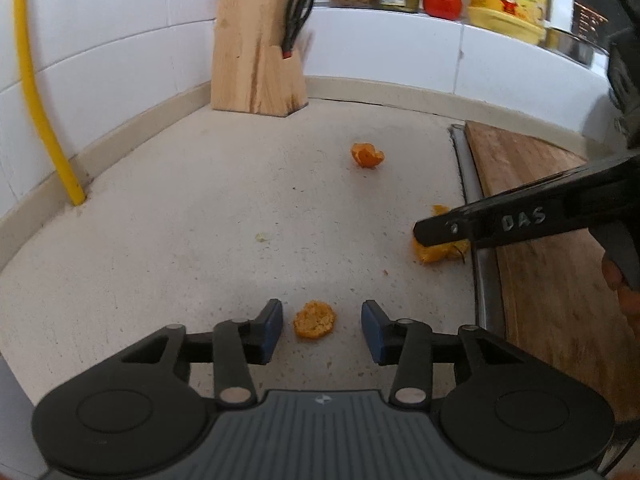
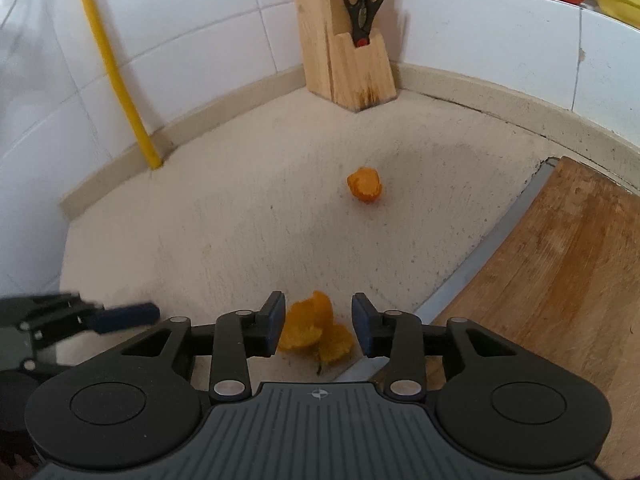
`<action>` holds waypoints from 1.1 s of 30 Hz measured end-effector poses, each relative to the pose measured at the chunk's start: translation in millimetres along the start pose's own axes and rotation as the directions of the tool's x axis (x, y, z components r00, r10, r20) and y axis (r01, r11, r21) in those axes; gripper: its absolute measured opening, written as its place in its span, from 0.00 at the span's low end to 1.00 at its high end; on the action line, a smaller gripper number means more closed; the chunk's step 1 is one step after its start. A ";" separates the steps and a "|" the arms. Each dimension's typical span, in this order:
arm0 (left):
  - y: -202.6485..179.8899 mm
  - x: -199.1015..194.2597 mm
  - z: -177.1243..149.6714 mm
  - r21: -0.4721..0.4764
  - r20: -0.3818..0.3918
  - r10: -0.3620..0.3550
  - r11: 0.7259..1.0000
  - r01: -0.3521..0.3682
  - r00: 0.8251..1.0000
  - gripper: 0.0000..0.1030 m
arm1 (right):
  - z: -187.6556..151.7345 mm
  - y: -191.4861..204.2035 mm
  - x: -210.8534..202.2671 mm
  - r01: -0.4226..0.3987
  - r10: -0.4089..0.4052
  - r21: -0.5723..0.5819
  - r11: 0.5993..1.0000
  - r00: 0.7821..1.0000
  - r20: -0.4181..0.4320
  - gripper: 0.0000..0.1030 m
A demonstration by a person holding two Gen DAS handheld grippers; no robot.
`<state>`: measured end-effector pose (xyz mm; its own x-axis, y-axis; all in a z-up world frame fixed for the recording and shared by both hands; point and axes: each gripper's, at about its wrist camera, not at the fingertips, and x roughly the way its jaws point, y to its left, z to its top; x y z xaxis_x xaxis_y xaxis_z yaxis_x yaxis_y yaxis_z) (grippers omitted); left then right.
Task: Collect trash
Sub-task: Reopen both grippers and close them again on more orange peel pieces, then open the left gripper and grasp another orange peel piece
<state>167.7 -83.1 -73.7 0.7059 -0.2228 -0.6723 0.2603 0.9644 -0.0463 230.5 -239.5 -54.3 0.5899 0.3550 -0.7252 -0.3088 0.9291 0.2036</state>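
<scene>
I have the left gripper [image 1: 322,330] w/ jaws apart, not wide, and a small round orange peel [image 1: 315,319] lies between the pads, not touched. The right gripper [image 2: 319,322] is also half open, around a bigger peel pile [image 2: 314,328] at the near edge of the wooden board [image 2: 560,264]; its left pad is about touching the peel, no squeeze yet. A third peel [image 2: 365,185] sits alone, farther on the worktop [image 2: 240,220], toward the knife block [image 2: 344,60].

Risks, I think: the round peel is flat, so the pads can close above it or push it away. The right pile is loose, approx. two or three pieces, so one can drop when lifted. Also the metal strip beside the board may catch the right pad.

Surface is pale speckled stone, a bit rough, in a white-tiled corner w/ a yellow hose [image 2: 116,80] on the left wall.
</scene>
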 end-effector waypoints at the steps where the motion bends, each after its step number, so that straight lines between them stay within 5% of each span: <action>1: 0.9 -1.1 -0.9 -0.010 0.000 -0.009 1.000 0.009 1.000 0.25 | -1.4 1.5 1.2 -0.002 0.002 -0.008 1.000 1.000 -0.013 0.38; 2: 0.8 -2.3 -1.3 -0.014 -0.001 -0.012 1.000 0.012 1.000 0.14 | -3.5 2.7 2.3 -0.005 0.005 -0.013 1.000 1.000 -0.025 0.34; 5: 2.8 -2.6 2.1 -0.033 -0.016 -0.019 0.999 0.019 1.000 0.12 | -7.5 8.5 0.2 0.023 -0.025 -0.056 0.998 0.999 -0.025 0.11; 7: 6.7 -3.2 7.3 -0.056 -0.012 -0.037 0.998 0.036 0.999 0.00 | -5.9 6.1 -1.6 -0.001 0.000 -0.030 1.000 0.999 -0.032 0.09; 20: -5.9 61.7 97.9 -0.035 0.109 -0.127 0.991 0.132 0.986 0.00 | 23.8 -34.3 -15.9 0.036 -0.050 0.131 0.991 0.993 0.104 0.08; 30: -17.1 120.6 122.5 -0.010 0.117 -0.144 0.989 0.147 0.983 0.00 | 27.3 -59.9 10.0 0.061 -0.084 0.203 0.977 0.991 0.102 0.07; 33: -17.4 125.2 125.4 -0.003 0.127 -0.166 0.986 0.168 0.978 0.11 | 25.6 -60.4 18.2 0.061 -0.081 0.206 0.977 0.993 0.086 0.08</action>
<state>334.1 -145.6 -64.4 0.7308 -0.3962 -0.5558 0.3731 0.9138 -0.1608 278.9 -286.5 -62.9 0.6747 0.2866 -0.6802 -0.1119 0.9506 0.2895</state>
